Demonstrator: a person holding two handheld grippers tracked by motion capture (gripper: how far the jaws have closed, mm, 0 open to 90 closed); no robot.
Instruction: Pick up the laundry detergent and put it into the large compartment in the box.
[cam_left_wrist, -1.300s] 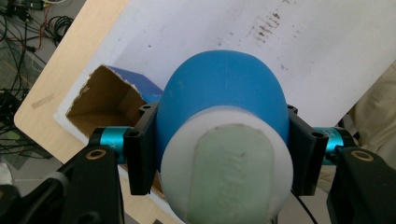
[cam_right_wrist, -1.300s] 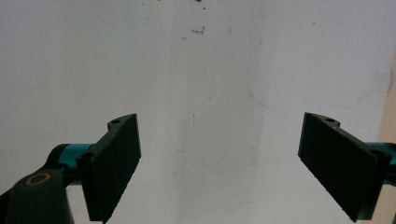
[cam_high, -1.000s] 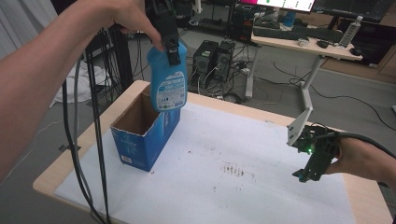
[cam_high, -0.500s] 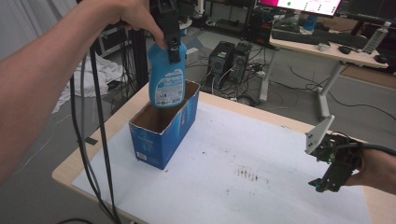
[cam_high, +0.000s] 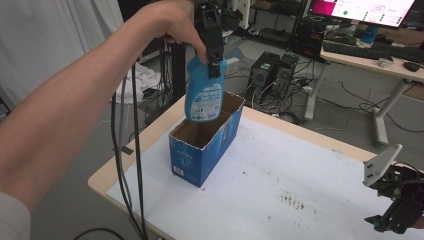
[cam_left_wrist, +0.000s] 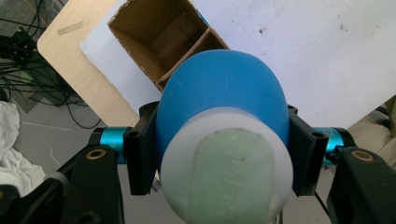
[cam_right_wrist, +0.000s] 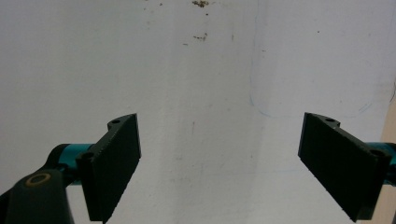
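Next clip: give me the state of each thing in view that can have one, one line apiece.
Blue bottle: upright, cap on, held by its neck above the box, bottom at the rim.
Blue cardboard box: top open, standing on the table, divider inside, its compartments bare as far as they show.
Left tool: shut on the bottle.
Right tool: open, nothing between its jaws, over the white tabletop.

An office or lab: desks with monitor (cam_high: 361, 11), keyboard (cam_high: 350, 49), computer towers (cam_high: 272, 75).

Bottle (cam_high: 204, 92) above box (cam_high: 202, 150) on table (cam_high: 320, 145)
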